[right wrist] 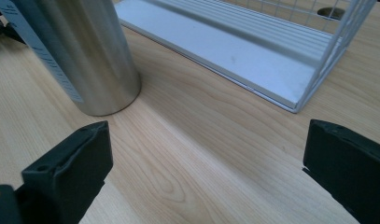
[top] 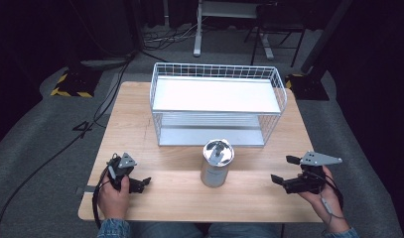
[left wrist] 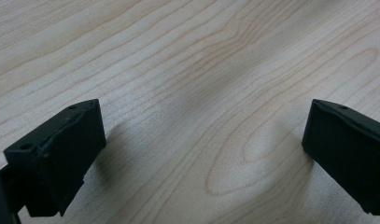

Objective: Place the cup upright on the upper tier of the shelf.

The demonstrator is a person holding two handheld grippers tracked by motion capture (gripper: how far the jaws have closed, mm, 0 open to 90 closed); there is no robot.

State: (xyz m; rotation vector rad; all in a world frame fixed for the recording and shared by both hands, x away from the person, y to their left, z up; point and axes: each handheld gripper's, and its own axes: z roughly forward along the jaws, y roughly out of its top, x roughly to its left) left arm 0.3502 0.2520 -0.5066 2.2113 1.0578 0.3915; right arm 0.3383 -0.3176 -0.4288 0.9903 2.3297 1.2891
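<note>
A shiny metal can [top: 217, 163] stands upright near the middle front of the wooden table [top: 140, 129]; its side [right wrist: 85, 51] fills the upper left of the right gripper view. Behind it stands a white wire rack [top: 217, 101] with two shelves, and its lower shelf [right wrist: 234, 51] lies ahead of my right gripper. My left gripper [top: 132, 179] rests open at the front left, held by a hand, with bare wood between its jaws [left wrist: 204, 140]. My right gripper [top: 285, 171] is open at the front right, to the right of the can and apart from it [right wrist: 204, 168].
The table's front edge runs just below both hands. Bare wood lies between each gripper and the can. Beyond the table, cables [top: 50, 158] trail over grey carpet, and a desk frame [top: 229, 20] and stand bases sit at the back.
</note>
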